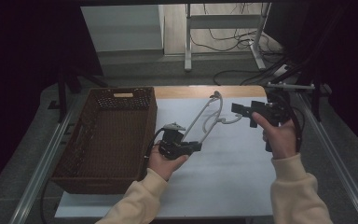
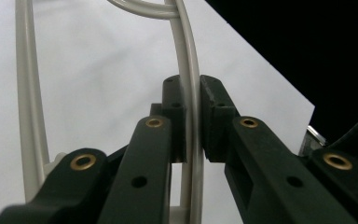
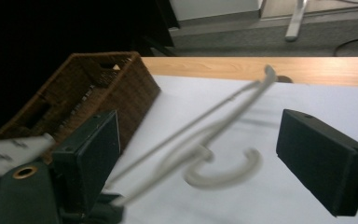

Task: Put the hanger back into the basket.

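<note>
The table [image 1: 223,186] is covered with a white sheet, and a strip of bare wood shows at its far edge. On the left side of the table stands a big brown woven basket [image 1: 79,154]. It has a cut-out handle in its far wall. The inside of the basket looks dark, and nothing can be made out in it.

A white plastic clothes hanger [image 1: 204,117] is held up above the middle of the table, just right of the basket. It tilts, with its far end higher, and its hook curls out toward the right.

The left hand-held gripper [image 1: 196,146] is clamped on the near end of the hanger. In the left gripper view, one thin white bar [image 2: 192,93] sits pinched between the two black jaws.

The right hand-held gripper [image 1: 243,113] is spread wide apart and grips nothing. It hangs just right of the hanger's hook [image 3: 223,171], not touching it.
</note>
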A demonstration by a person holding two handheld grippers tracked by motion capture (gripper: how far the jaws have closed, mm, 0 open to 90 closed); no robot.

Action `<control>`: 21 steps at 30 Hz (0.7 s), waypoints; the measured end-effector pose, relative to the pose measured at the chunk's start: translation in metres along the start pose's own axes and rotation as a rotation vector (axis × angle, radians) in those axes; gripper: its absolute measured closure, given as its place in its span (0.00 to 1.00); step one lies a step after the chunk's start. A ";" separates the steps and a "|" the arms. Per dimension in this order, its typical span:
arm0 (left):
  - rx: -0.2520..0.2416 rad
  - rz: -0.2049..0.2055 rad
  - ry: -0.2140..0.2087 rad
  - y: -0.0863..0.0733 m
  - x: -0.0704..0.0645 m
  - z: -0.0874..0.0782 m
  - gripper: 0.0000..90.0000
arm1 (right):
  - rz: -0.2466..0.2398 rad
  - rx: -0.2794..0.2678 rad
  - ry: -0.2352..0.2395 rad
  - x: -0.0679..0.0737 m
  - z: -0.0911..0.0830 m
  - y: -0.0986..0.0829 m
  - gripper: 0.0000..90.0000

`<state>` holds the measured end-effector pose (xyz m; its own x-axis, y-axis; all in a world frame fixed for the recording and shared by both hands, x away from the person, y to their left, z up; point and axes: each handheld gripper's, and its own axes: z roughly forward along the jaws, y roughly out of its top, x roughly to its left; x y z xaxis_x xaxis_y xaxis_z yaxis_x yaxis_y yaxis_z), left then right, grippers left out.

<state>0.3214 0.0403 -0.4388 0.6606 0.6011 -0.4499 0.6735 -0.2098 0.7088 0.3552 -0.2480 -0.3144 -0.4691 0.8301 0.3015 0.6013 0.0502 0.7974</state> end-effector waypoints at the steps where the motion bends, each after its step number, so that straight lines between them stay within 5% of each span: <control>1: -0.004 0.001 -0.002 0.000 -0.001 -0.001 0.91 | -0.005 0.002 -0.007 -0.003 -0.001 -0.005 0.16; 11: -0.037 0.002 -0.023 0.005 -0.007 -0.015 0.91 | -0.025 0.013 0.042 -0.037 -0.004 -0.048 0.16; 21: -0.070 0.015 -0.050 0.010 -0.012 -0.035 0.91 | -0.057 0.030 0.072 -0.048 -0.004 -0.069 0.16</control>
<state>0.3088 0.0584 -0.4070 0.6875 0.5587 -0.4639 0.6395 -0.1630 0.7513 0.3336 -0.2932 -0.3819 -0.5475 0.7835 0.2938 0.5911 0.1136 0.7985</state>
